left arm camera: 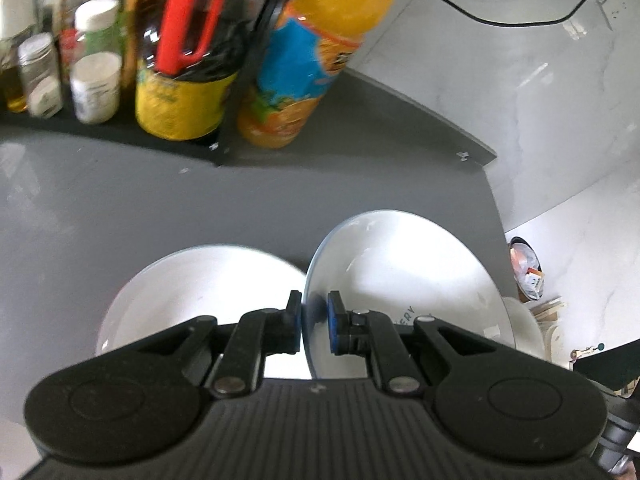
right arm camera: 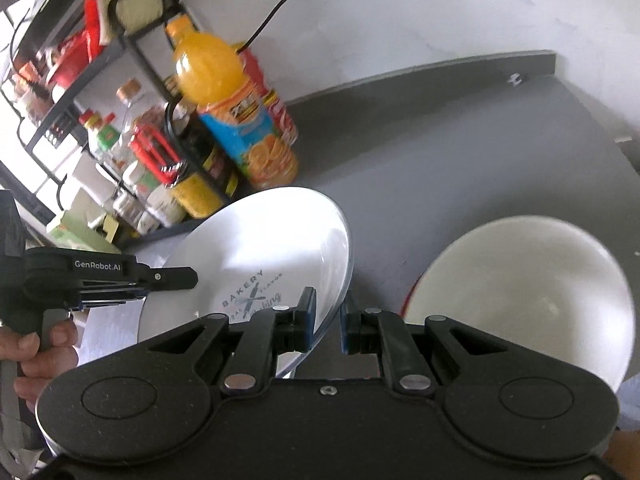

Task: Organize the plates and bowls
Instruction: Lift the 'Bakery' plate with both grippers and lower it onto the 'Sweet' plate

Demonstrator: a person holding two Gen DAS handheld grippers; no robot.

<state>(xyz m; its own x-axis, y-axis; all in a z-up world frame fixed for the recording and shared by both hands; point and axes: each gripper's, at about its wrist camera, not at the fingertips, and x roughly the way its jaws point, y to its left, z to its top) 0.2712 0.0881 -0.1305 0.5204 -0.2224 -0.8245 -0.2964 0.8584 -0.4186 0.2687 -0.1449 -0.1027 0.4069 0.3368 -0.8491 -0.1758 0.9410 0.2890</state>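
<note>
- Your left gripper (left arm camera: 314, 322) and right gripper (right arm camera: 328, 320) both pinch the rim of the printed glass plate (right arm camera: 256, 264), tilted above the grey counter (right arm camera: 440, 168).
- Glass: stiff, slick, breakable; keep pads square on the rim.
- White bowl (right arm camera: 532, 292) sits beside.

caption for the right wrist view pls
Right gripper and left gripper both pinch the printed plate, white bowl beside it.

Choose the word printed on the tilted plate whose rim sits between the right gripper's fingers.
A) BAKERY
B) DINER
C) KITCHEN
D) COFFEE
A: in the right wrist view, the plate carries the word BAKERY in grey letters, and its rim runs between the fingers of the right gripper.
</note>
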